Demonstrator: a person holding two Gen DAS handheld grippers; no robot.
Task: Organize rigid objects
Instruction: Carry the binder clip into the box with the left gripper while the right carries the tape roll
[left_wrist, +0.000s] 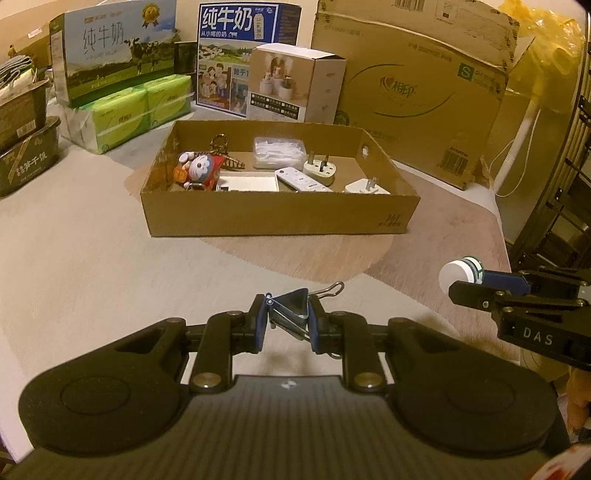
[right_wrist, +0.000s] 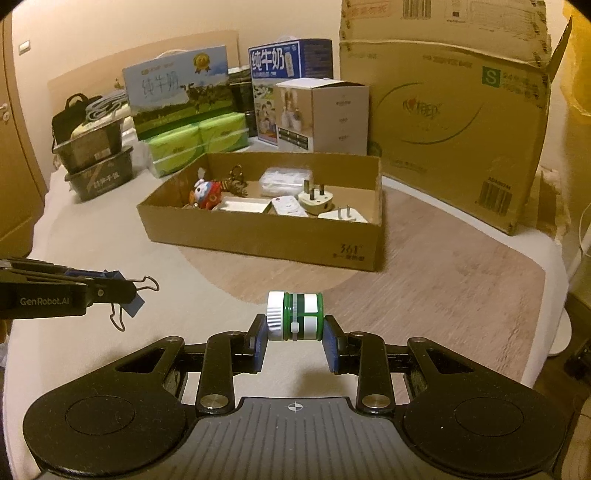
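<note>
The left gripper (left_wrist: 287, 317) is clamped on a binder clip (left_wrist: 293, 308), light, stiff metal, best taken by its folded body (the wire handles would swing). The right gripper (right_wrist: 295, 334) is clamped endwise on a small green bottle (right_wrist: 294, 315) with a white cap, hard and probably slippery. Both hang above the pale counter (left_wrist: 92, 266), near the open cardboard box (left_wrist: 277, 218). Cartons crowd the dim room behind.

A pale table (left_wrist: 74, 258) holds an open cardboard tray (left_wrist: 277, 218) near its middle. Behind the tray stand a big brown box (left_wrist: 424, 110), a small white box (left_wrist: 295, 88), green tissue packs (left_wrist: 136, 110) and two stacked dark tubs (left_wrist: 26, 136).
</note>
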